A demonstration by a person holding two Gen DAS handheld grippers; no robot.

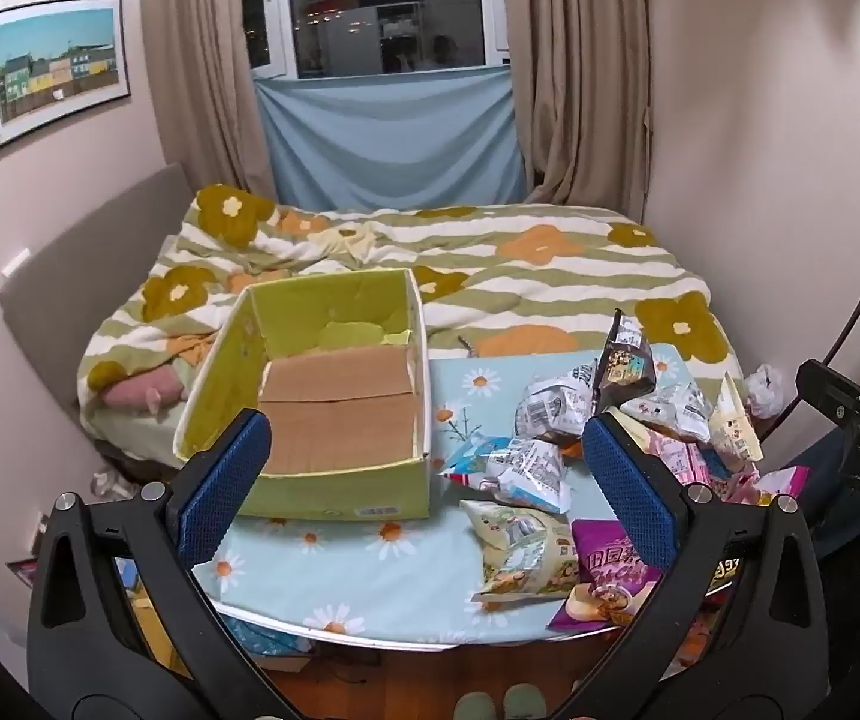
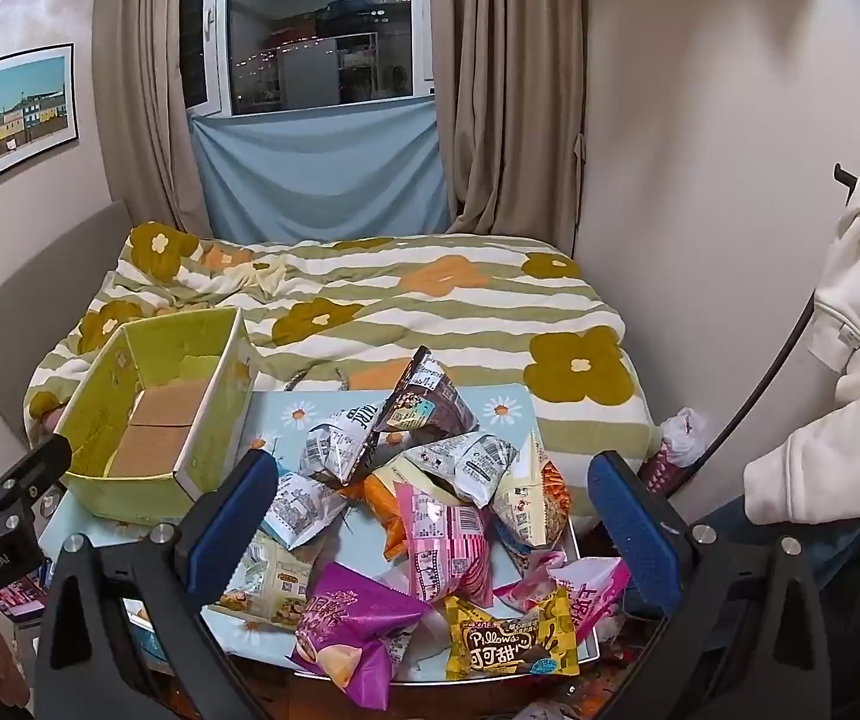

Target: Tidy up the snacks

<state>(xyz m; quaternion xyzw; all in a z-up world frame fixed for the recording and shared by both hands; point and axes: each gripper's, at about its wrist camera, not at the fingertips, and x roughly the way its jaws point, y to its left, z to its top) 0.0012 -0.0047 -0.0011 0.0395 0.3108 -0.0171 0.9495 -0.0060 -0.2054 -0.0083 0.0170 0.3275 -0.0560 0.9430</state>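
Note:
An empty green cardboard box (image 1: pixel 334 396) (image 2: pixel 154 420) stands on the left of a small table with a daisy-print cloth (image 1: pixel 370 546) (image 2: pixel 298 414). A heap of snack packets (image 2: pixel 430 498) (image 1: pixel 628 414) lies on the table's right half: a purple bag (image 2: pixel 352 618) (image 1: pixel 604 570), a yellow Pillows bag (image 2: pixel 508 642), a pink packet (image 2: pixel 442 546), a dark brown bag (image 2: pixel 424 402) (image 1: pixel 625 360), several white ones. My left gripper (image 1: pixel 430 474) hangs open above the table's near edge, between box and heap. My right gripper (image 2: pixel 436 522) is open over the heap, holding nothing.
A bed with a striped, flowered quilt (image 1: pixel 490 264) (image 2: pixel 400 300) lies right behind the table. A cream hoodie (image 2: pixel 850 324) hangs at the right wall. A window with beige curtains (image 1: pixel 574 72) is at the back. Slippered feet (image 1: pixel 496 702) show below the table edge.

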